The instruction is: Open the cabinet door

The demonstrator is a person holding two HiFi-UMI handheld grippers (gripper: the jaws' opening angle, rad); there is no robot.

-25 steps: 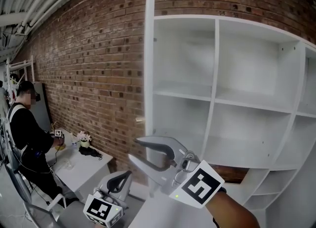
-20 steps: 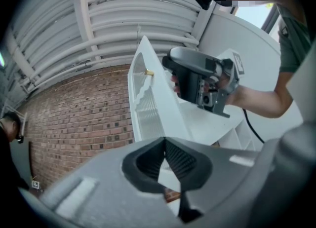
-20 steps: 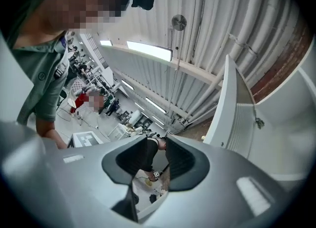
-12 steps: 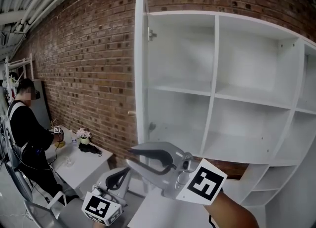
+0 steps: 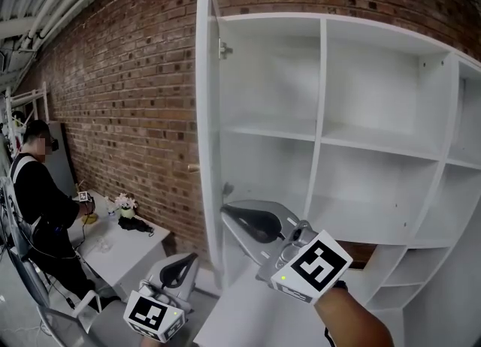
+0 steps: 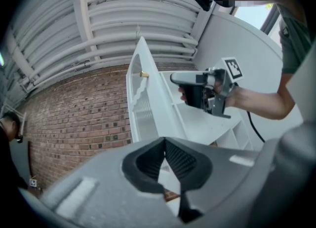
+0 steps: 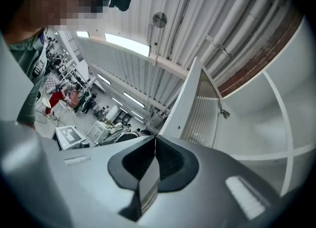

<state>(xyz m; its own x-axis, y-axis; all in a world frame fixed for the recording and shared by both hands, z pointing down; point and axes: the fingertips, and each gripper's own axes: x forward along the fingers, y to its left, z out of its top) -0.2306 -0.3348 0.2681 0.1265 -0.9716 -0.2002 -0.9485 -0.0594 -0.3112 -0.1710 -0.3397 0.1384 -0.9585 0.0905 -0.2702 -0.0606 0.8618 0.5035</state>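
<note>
The white cabinet door (image 5: pixel 203 113) stands swung out, edge-on in the head view, with a small knob (image 5: pixel 192 166) on its outer face. Behind it the cabinet (image 5: pixel 323 135) shows bare white shelves. My right gripper (image 5: pixel 225 212) is shut with nothing between its jaws; its tip is level with the door's lower part, close beside the inner face, and I cannot tell whether it touches. The right gripper view looks past the shut right gripper (image 7: pixel 155 140) at the door (image 7: pixel 197 108). My left gripper (image 5: pixel 197 259) hangs low at the left, shut and empty, pointing at the door (image 6: pixel 148 103).
A brick wall (image 5: pixel 113 113) runs along the left. A person in black (image 5: pixel 37 195) stands at a white table (image 5: pixel 131 251) with small items, far left. A white surface (image 5: pixel 248 315) lies below my grippers.
The door has swung further out, toward the left of the head view. My right gripper's jaws have gone from wide open to shut, and it has shifted right. The left gripper stayed put.
</note>
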